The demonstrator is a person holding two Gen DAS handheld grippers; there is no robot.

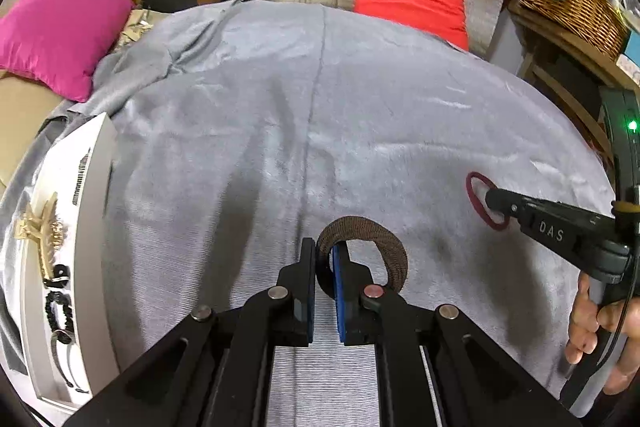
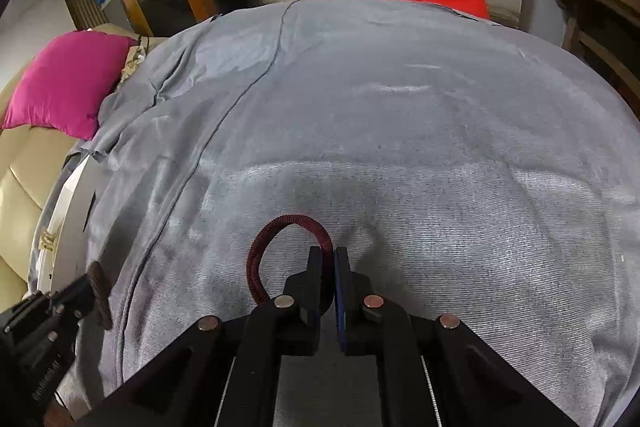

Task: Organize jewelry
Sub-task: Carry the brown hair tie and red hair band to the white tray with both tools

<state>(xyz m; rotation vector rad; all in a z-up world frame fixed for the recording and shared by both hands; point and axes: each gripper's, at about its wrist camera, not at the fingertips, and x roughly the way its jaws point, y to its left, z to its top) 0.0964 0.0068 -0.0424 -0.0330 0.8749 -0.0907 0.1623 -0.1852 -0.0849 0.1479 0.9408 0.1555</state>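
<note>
Near the grey cloth's front edge, two woven hair ties: left gripper pinches the brown one, right gripper pinches the maroon one.

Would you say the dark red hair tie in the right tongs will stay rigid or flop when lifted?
Probably floppy: the dark red hair tie is a thin corded loop, already bent out of round where the right tongs pinch it. Likely light. Its ribbed cord probably grips the pads.

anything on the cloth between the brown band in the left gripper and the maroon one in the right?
Nothing: in the left wrist view, only bare grey cloth separates the brown woven band from the maroon elastic ring.
</note>
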